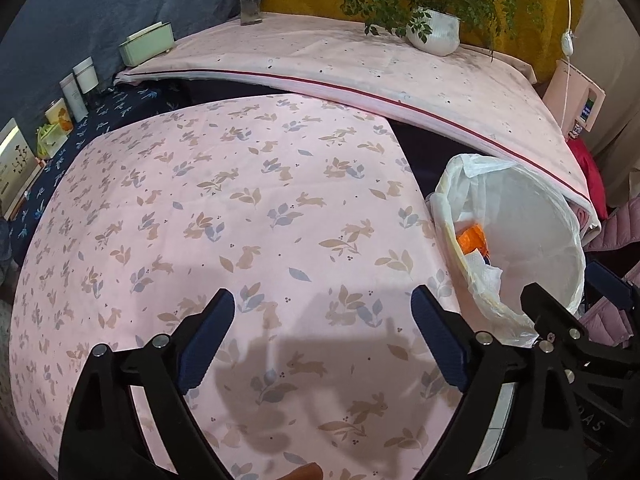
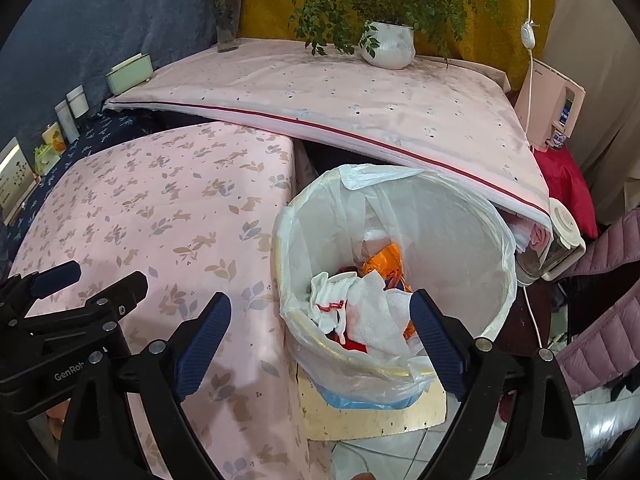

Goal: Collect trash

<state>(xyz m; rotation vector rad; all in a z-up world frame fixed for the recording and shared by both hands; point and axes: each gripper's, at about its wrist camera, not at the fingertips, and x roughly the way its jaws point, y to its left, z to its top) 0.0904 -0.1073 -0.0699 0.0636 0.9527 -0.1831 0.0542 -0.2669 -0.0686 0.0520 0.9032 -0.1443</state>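
Observation:
A white bin (image 2: 460,216) lined with a clear plastic bag stands beside the table, which is covered in a pink bunny-print cloth (image 2: 160,208). Inside lie crumpled white tissues (image 2: 376,308), an orange wrapper (image 2: 380,264) and something red. My right gripper (image 2: 320,298) hangs open above the bin's near rim with nothing between its fingers. My left gripper (image 1: 322,296) is open and empty over the bare cloth (image 1: 240,220), left of the bin (image 1: 532,220). The bin's orange wrapper (image 1: 472,238) shows there too. Each gripper appears in the other's view: left gripper (image 2: 104,276), right gripper (image 1: 564,280).
Behind is a higher pink-covered surface (image 2: 360,92) with a potted plant (image 2: 388,44), a flower vase (image 2: 228,24) and a green box (image 2: 130,72). Bottles and cards line the left edge. A glass jar (image 2: 560,240), a pink appliance with a cable (image 2: 552,108) and a padded jacket crowd the right.

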